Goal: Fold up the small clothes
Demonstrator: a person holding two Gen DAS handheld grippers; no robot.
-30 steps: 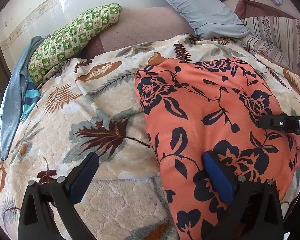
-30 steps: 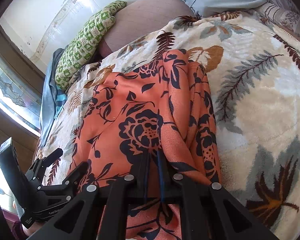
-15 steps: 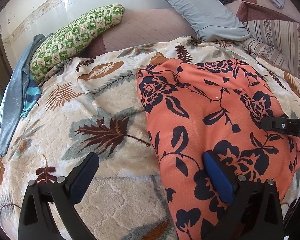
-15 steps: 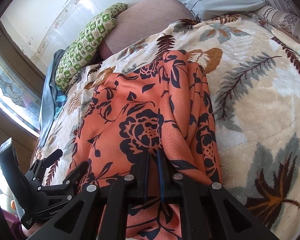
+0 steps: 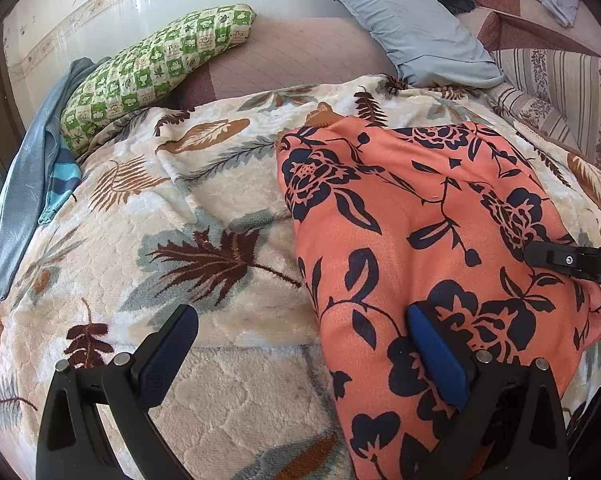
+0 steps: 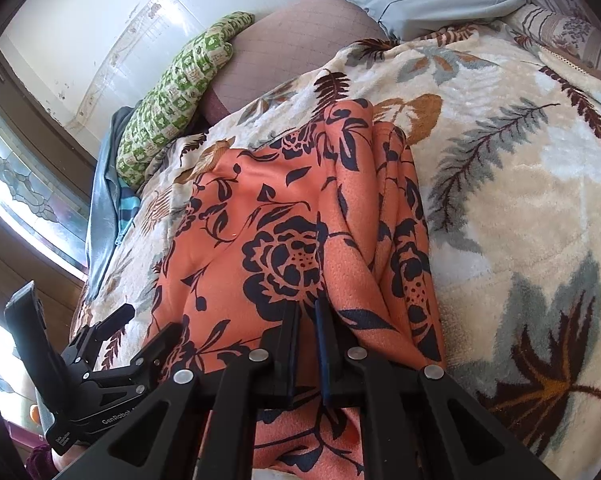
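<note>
Right wrist view: right gripper [image 6: 308, 320] clamps the orange, navy-flowered cloth garment [image 6: 268, 240] at 6 o'clock; left gripper [image 5: 300, 340] gapes wide, empty, over the garment's edge.

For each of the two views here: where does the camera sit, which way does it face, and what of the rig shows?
Left wrist: sits behind the open left claw, angled down across the leaf-print blanket; its right finger rests on the orange floral garment; the right claw's tip enters at right.
Right wrist: sits behind the right claw, shut on the garment's bunched folds; the left claw shows at lower left.
Shared: garment, blanket, green checked pillow.
</note>
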